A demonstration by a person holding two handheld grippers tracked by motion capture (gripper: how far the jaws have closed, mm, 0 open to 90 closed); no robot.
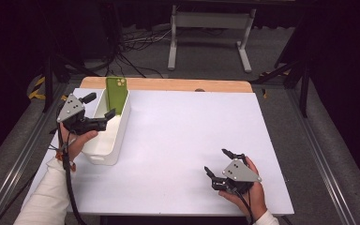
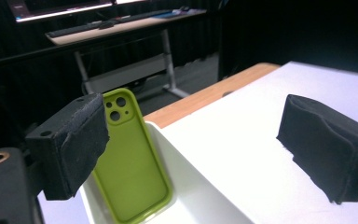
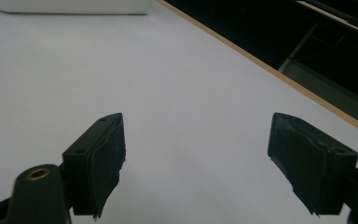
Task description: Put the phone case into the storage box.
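High view has the white table [image 1: 178,140] with a white rectangular bin [image 1: 108,136] sitting over at about 9 o'clock from the table's middle, long side running front to back. Standing in the bin's far end is a green phone case [image 1: 116,96], upright and leaning on the end wall, camera cutouts at the top.

The left gripper [image 1: 104,120] hangs over the bin from its 9 o'clock side, held in the person's left hand [image 1: 77,140], jaws pointing toward 3 o'clock. In the left gripper view the two black jaws are spread wide with nothing between the pads. The green case sits just behind the left-hand jaw, partly hidden by it, not touching as far as I can tell. So it's let go, the case stands by itself in the bin.

The right gripper [image 1: 218,163] is down at roughly 5 o'clock on the table, well apart from the bin, in the right hand [image 1: 248,190]. Right gripper view shows its jaws wide apart too, just bare white tabletop between them, bin corner [image 3: 70,6] way up at 11 o'clock.
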